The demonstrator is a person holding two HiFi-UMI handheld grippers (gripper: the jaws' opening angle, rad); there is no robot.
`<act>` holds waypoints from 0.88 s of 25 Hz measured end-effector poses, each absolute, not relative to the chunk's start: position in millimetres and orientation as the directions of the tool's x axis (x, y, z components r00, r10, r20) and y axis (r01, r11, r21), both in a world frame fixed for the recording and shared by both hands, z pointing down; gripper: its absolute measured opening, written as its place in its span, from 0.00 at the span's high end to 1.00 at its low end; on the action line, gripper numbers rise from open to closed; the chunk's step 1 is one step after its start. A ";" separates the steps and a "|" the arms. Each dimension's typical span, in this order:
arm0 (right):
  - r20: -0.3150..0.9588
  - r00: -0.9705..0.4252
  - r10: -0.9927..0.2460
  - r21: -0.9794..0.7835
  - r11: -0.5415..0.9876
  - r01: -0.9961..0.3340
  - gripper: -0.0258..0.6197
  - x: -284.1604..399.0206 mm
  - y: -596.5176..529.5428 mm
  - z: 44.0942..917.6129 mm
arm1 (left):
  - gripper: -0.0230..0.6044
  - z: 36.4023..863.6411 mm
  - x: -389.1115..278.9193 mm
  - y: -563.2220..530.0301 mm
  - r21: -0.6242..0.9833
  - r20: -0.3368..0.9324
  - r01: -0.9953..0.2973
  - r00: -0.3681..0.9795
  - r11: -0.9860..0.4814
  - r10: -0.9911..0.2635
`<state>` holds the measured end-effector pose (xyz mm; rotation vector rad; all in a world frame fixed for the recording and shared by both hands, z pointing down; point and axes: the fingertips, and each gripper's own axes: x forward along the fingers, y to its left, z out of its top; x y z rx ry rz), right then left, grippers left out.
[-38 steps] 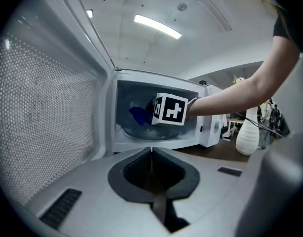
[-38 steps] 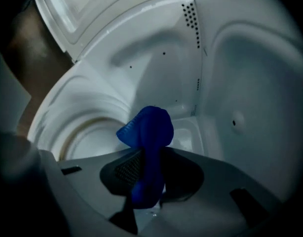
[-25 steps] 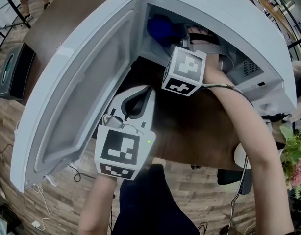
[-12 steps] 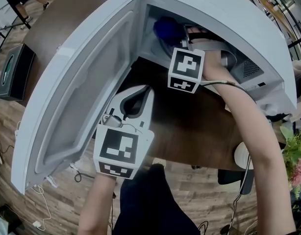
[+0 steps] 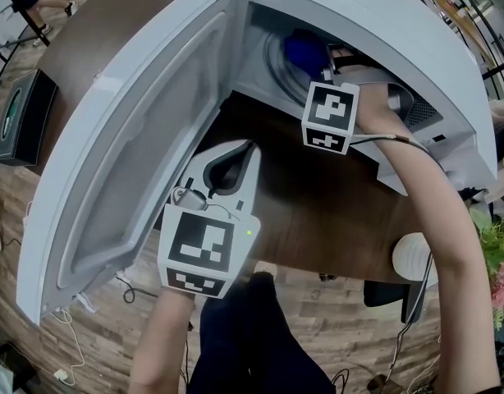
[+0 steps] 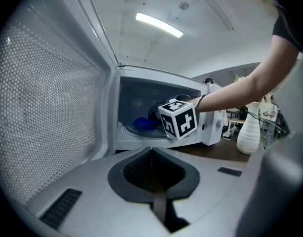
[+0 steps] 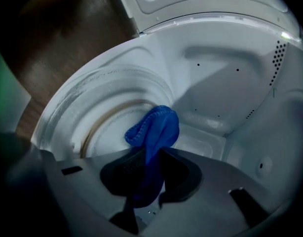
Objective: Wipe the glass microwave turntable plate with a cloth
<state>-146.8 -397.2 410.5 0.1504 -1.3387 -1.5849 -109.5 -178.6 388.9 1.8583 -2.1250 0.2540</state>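
Inside the open white microwave (image 5: 375, 23) lies the round glass turntable plate (image 7: 107, 107), also seen as a grey disc (image 5: 277, 56) in the head view. My right gripper (image 7: 149, 154) reaches into the cavity, shut on a blue cloth (image 7: 156, 130) that hangs over the plate's right part; the blue cloth (image 5: 305, 52) shows by the marker cube. My left gripper (image 5: 231, 158) stays outside, low in front of the microwave door (image 5: 129, 154), its jaws shut with nothing between them.
The door swings wide to the left. A brown table (image 5: 318, 212) carries the microwave. A white vase (image 6: 250, 130) stands at the right. A black box (image 5: 14, 117) sits at the table's far left.
My right gripper and the blue cloth have moved rightward across the plate inside the cavity. The left gripper has stayed where it was.
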 end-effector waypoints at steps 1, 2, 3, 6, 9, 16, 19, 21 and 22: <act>0.477 -0.468 -0.744 0.782 0.117 0.612 0.84 -143.3 -399.5 411.2 | 0.94 389.0 -109.7 -178.7 0.067 0.342 -0.987 -0.113 0.144 -0.933; 0.474 -0.456 -0.754 0.771 0.105 0.628 0.84 -140.1 -401.6 412.0 | 0.94 389.0 -109.9 -179.0 0.068 0.342 -0.987 -0.112 0.144 -0.933; 0.471 -0.444 -0.762 0.758 0.093 0.645 0.85 -137.0 -403.5 412.8 | 0.94 389.0 -109.8 -179.4 0.069 0.342 -0.987 -0.111 0.143 -0.933; 0.459 -0.401 -0.792 0.715 0.062 0.696 0.85 -126.6 -409.1 415.6 | 0.94 388.8 -108.0 -181.0 0.067 0.342 -0.988 -0.105 0.136 -0.934; 0.446 -0.336 -0.830 0.657 0.049 0.752 0.85 -113.6 -416.7 418.1 | 0.94 389.0 -107.1 -181.6 0.068 0.343 -0.989 -0.103 0.134 -0.934; 0.442 -0.150 -0.884 0.520 0.116 0.847 0.85 -78.8 -434.7 421.9 | 0.94 389.7 -103.4 -181.9 0.068 0.345 -0.989 -0.099 0.130 -0.934; 0.418 -0.043 -0.907 0.428 0.155 0.890 0.85 -57.3 -444.5 422.7 | 0.94 389.2 -102.4 -182.5 0.064 0.344 -0.990 -0.098 0.128 -0.934; 0.387 0.012 -0.922 0.353 0.160 0.922 0.85 -43.3 -450.4 423.1 | 0.94 389.8 -101.8 -182.4 0.066 0.345 -0.989 -0.099 0.129 -0.933; 0.374 0.034 -0.927 0.319 0.163 0.934 0.85 -37.0 -452.8 423.3 | 0.94 390.6 -101.2 -182.1 0.066 0.347 -0.990 -0.098 0.129 -0.933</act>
